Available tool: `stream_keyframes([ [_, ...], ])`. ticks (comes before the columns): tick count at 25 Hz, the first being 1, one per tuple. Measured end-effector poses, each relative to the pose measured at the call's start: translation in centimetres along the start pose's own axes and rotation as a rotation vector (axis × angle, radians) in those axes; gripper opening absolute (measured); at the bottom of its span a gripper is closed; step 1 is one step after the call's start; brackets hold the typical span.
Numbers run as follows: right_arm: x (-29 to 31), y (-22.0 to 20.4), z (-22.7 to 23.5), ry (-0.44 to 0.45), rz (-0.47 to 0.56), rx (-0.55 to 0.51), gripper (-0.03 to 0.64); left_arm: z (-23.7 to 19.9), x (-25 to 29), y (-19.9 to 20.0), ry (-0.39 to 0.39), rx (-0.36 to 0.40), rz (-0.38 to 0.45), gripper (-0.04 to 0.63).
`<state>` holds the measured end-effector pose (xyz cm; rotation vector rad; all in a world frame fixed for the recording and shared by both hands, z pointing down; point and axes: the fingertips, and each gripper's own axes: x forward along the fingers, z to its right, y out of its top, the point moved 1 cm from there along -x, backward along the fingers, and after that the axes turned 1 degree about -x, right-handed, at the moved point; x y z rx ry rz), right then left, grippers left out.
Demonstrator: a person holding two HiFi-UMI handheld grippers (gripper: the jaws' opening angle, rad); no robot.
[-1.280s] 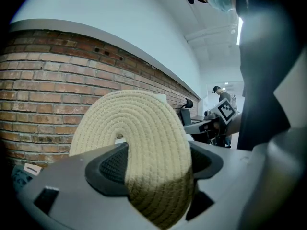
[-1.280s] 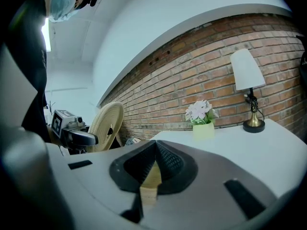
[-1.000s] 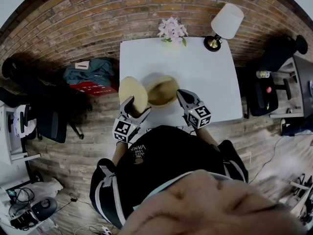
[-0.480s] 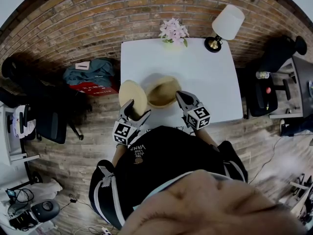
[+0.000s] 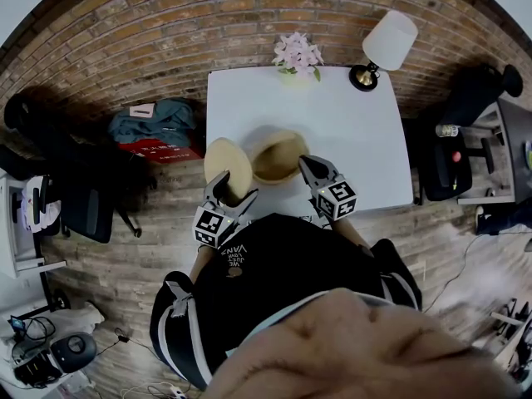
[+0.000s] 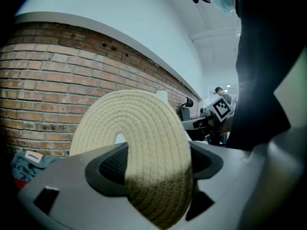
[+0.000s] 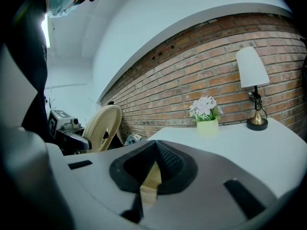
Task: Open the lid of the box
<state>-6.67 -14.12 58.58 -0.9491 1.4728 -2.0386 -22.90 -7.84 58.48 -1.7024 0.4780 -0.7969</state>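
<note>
The white table (image 5: 349, 131) lay under the woven box (image 5: 278, 155). You held the round lid (image 5: 226, 160) upright just left of the box, off its mouth, your left gripper (image 5: 233, 188) clamped on its edge. Your right gripper (image 5: 307, 166) pinched the box's right rim.

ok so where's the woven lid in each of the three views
Head view: lid at the table's near left edge, in the left gripper.
Left gripper view: centre, on edge between the jaws.
Right gripper view: far left, upright.
Shared landmark: the brick wall.
</note>
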Motion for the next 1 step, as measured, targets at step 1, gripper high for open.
stream_keyframes([
  [1, 0.10, 0.00, -0.03, 0.001, -0.001, -0.001, 0.003, -0.05, -0.03, -0.10, -0.001, 0.001, -0.004, 0.370],
])
